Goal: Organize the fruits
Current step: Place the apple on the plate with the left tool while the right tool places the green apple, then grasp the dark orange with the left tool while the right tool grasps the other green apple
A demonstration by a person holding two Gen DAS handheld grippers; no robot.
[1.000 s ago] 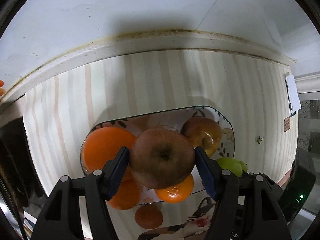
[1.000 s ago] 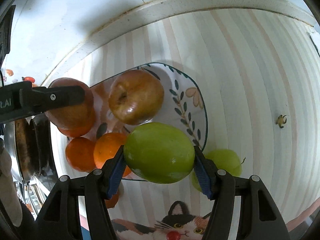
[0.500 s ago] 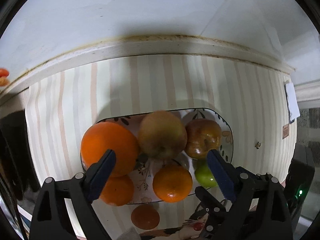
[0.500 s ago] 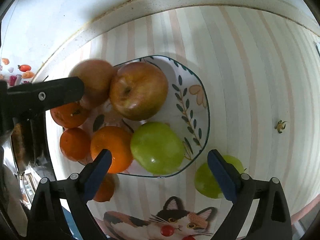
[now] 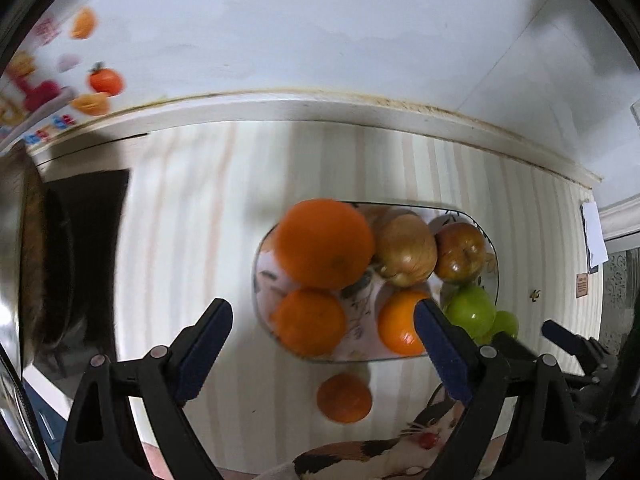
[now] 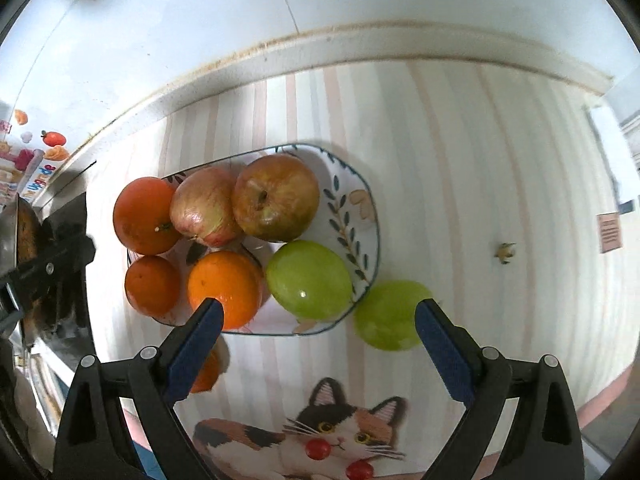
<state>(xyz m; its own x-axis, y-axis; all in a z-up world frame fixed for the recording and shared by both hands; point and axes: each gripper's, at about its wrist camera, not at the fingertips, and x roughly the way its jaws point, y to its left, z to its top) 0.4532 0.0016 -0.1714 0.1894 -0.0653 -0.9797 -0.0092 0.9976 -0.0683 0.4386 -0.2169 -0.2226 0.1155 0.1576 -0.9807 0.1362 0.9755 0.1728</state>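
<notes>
- The left gripper (image 5: 322,338) hangs above the near rim of the plate (image 6: 362,200), its jaws spread wide with nothing between them.
- The right gripper (image 6: 316,338) is likewise wide open and empty, over the near right part of the plate.
- On the plate lie three oranges, two reddish apples and a green apple (image 6: 309,279); the large orange (image 5: 325,243) sits at the far left, touching the paler apple (image 6: 204,208), which in turn touches the darker apple (image 6: 276,198).
- A second green apple (image 6: 388,316) rests on the striped surface (image 6: 460,160) just off the plate's near right corner; its near edge is cut off by the right gripper's finger.
- A small orange (image 5: 344,398) lies on the surface near the plate's near edge; in the right wrist view it is mostly hidden behind the left finger.
- The left wrist view is motion-blurred, so the plate's pattern and the dark object at far left are hard to make out.
- A cat picture (image 6: 320,428) is printed on the surface's near edge, partly cut off.
</notes>
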